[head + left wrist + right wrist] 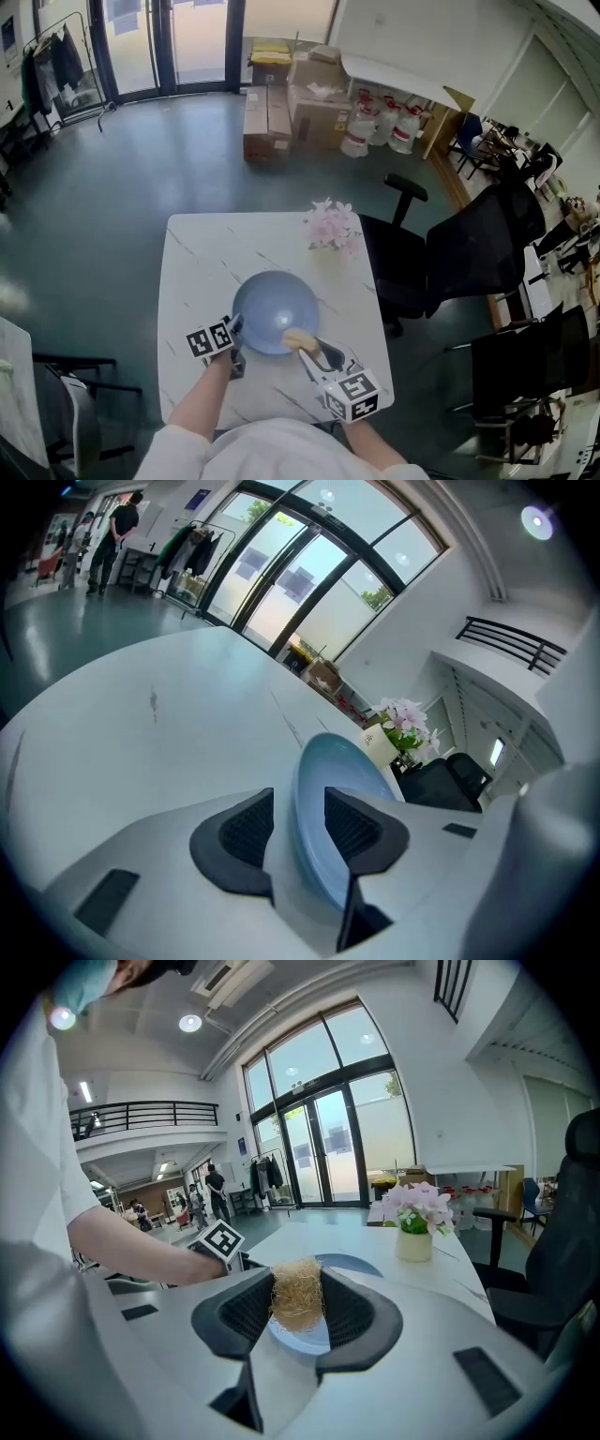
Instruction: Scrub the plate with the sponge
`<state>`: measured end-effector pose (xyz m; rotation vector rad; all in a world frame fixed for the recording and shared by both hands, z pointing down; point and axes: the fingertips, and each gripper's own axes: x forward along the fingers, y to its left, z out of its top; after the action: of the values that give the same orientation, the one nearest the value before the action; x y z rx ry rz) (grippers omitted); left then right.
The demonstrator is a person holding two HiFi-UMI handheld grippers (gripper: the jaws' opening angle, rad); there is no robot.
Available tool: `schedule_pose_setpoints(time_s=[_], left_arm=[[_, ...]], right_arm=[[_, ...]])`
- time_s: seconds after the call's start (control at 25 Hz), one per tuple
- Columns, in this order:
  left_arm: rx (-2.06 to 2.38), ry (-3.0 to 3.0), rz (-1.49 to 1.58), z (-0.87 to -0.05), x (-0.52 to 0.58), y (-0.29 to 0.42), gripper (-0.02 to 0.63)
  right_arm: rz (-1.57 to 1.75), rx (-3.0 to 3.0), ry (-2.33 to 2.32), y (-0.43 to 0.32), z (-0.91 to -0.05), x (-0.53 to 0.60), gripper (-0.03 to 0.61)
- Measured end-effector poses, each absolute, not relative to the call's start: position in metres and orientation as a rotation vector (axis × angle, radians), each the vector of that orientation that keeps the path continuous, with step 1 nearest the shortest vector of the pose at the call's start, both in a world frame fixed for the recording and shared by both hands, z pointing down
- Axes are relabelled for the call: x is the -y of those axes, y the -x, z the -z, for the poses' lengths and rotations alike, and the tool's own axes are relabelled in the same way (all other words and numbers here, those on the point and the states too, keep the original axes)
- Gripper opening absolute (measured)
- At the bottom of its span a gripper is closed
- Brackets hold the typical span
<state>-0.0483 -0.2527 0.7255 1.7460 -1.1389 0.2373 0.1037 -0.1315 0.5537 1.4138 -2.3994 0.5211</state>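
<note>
A light blue plate [275, 311] lies on the white table [202, 262], close to the near edge. My left gripper [234, 338] is at the plate's left rim. In the left gripper view the plate [342, 780] rim stands between the jaws of the left gripper [295, 829], with a gap showing beside the left pad, so it is open. My right gripper [306, 347] is shut on a straw-coloured fibrous sponge [298, 337] over the plate's near right part. In the right gripper view the sponge [297, 1296] is pinched between the pads of the right gripper [297, 1309], with the plate [361, 1266] just beneath.
A small vase of pink flowers [330, 226] stands at the table's far right corner. Black office chairs [469, 253] crowd the right side. Cardboard boxes [281, 103] are stacked on the floor beyond the table.
</note>
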Motion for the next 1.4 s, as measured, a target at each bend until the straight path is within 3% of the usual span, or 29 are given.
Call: schedule_pose_setpoints(time_s=[0.4, 0.76, 1.4], left_arm=[[1.179, -1.923, -0.179, -0.679, 0.260, 0.058, 0.162], [1.140, -2.110, -0.059, -0.616, 0.254, 0.047, 0.060], [1.128, -2.365, 0.063, -0.536, 0.218, 0.044, 0.040]], right_arm=[[-0.501, 2.423, -1.418, -0.103, -0.546, 0.139, 0.150], [-0.475, 2.445, -1.420, -0.103, -0.539, 0.145, 0.150], [-0.447, 2.467, -1.465, -0.104, -0.530, 0.147, 0.150]])
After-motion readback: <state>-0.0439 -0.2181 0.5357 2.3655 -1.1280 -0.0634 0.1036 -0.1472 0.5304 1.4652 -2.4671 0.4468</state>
